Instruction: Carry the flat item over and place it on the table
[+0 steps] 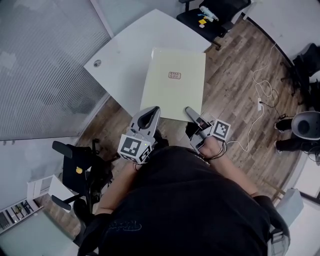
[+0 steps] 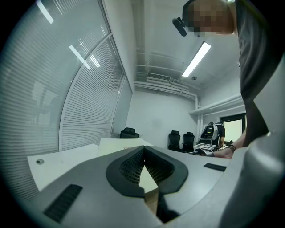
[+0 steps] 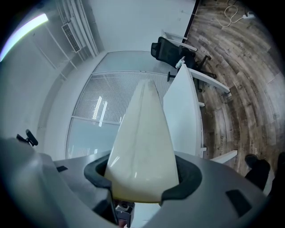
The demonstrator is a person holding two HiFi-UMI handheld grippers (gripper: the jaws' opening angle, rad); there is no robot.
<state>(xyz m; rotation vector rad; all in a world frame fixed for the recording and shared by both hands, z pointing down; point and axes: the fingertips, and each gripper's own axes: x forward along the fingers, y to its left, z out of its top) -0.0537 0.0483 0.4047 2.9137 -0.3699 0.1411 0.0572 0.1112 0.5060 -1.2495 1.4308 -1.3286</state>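
Note:
The flat item is a pale yellow-green board with a small red mark. It is held level, and its far part lies over the corner of the white table. My left gripper is shut on the board's near edge at the left corner. My right gripper is shut on the same edge at the right corner. In the left gripper view the board runs away from the dark pads over the table. The right gripper view shows the board wedged between the jaws, beside the table.
A black office chair with small items on its seat stands beyond the table. White cables trail over the wooden floor at the right, near a grey seat. Another black chair is at my left, by the blinded glass wall.

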